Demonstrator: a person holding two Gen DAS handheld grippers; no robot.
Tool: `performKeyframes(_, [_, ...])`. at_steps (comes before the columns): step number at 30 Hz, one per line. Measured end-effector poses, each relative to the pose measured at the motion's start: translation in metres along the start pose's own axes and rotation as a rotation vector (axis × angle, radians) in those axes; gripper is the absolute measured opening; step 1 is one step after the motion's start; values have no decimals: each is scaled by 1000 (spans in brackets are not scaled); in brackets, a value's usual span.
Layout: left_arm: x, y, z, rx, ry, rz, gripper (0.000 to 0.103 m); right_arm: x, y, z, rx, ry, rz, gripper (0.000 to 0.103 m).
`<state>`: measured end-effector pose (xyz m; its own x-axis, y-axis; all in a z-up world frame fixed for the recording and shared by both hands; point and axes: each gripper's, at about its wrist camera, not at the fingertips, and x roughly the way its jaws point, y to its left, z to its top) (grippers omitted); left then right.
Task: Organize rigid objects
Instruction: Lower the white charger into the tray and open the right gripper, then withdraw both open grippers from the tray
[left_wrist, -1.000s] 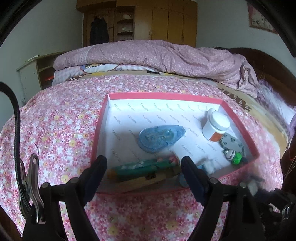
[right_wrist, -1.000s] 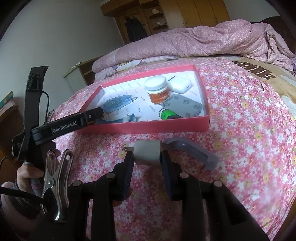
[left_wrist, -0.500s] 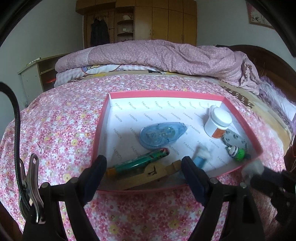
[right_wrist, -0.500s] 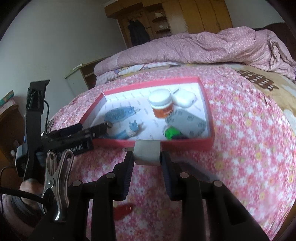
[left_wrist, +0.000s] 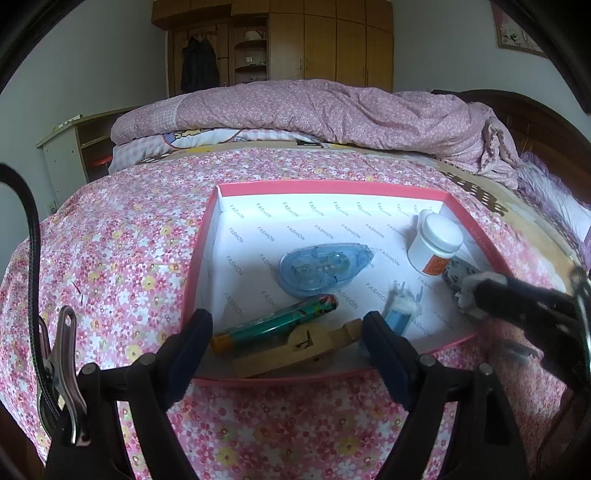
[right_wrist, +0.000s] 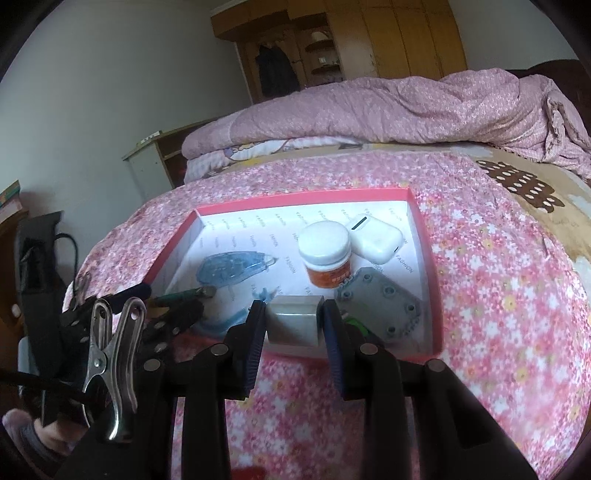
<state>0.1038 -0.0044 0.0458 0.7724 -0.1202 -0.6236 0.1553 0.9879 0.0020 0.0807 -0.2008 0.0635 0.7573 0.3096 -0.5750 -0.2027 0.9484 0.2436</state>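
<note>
- Left wrist view: the left hand-held gripper (left_wrist: 286, 345) hangs wide open with nothing in it, just at the near wall of the pink cardboard box with the white inside (left_wrist: 325, 186).
- Right in front of it lie a green pen-shaped tube (left_wrist: 275, 326) and a flat wooden piece (left_wrist: 295, 349). Past them is a blue see-through tape roller (left_wrist: 323, 269). Off to its right stands a white jar with an orange label (left_wrist: 436, 243).
- A second ago the right hand-held gripper (left_wrist: 467, 295) was only at the edge of this view. Now it reaches over the box's right corner with something pale in its tips.
- Right wrist view: the right hand-held gripper (right_wrist: 293, 325) is squeezed on a small pale grey-white block (right_wrist: 293, 323).
- A second ago that block was down on the flowery pink bed cover (right_wrist: 498, 280), on the near side of the box. Now it is up at the box's near wall, so it looks almost ready to go in.
- Just past the block sit the jar, a white rounded case (right_wrist: 375, 236) and a grey flat plate with holes (right_wrist: 380, 304) a bit to the right. The floor straight ahead, between the plate and the tape roller, looks free.
- The box wall is low and thin, so I think the block must pass above it, not bump it.
</note>
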Motion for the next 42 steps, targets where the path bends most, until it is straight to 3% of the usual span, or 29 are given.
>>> performKeyframes(5, [0,-1,-1,1,0,0,87,2,-5,5,32,-1,-2,33])
performKeyframes(9, [1,0,0,2,-1,0,87,-2,-5,5,34,-15,-21,44])
performKeyframes(27, [-6,9,3,-45,-12,-11,87,-14,2,-8,27,6,3,44])
performKeyframes(42, [-42,-1,-5,22,-32,-26,87,-38,3,-29,18,26,-1,46])
